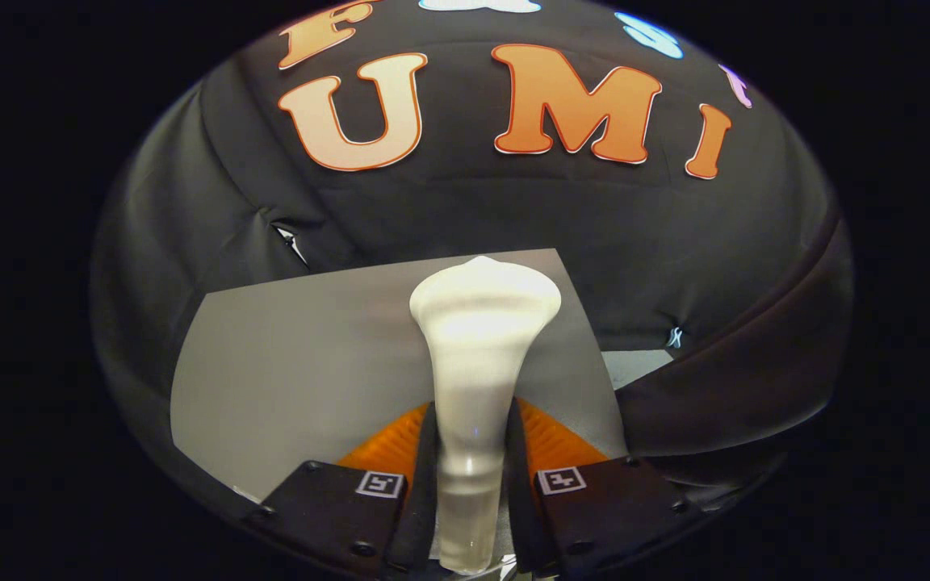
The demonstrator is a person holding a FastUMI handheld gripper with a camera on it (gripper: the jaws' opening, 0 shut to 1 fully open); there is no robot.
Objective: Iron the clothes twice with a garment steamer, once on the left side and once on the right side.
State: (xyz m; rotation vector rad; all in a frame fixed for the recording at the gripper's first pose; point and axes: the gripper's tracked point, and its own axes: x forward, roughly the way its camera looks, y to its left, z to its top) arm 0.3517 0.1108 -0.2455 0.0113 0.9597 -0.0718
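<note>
The gripper (pixel 471 452) is clamped on the garment steamer (pixel 477 363), its two fingers pressing against the narrow handle from either side so that the white body sits squarely between them. The steamer runs forward along the line of the fingers — slim where it is held, then flaring out into a broad, rounded head well beyond the fingertips. Its surface is pale and glossy, with a bright highlight across the head and another low on the handle near the base of the fingers. Each finger carries a small square marker (pixel 379 484) on its upper face. Under and around the steamer lies a flat grey sheet of cloth (pixel 287 363), spread smooth with no clear folds; whether this is the garment itself or a covering on a board cannot be told. The steamer's head stands over the far part of this grey surface, close to its far edge, but whether the head touches it or is held just above it is not clear from this angle. To the right of the grey cloth a dark rounded edge (pixel 739 387) curves across, and the booth's black wall (pixel 513 210) rises beyond.
</note>
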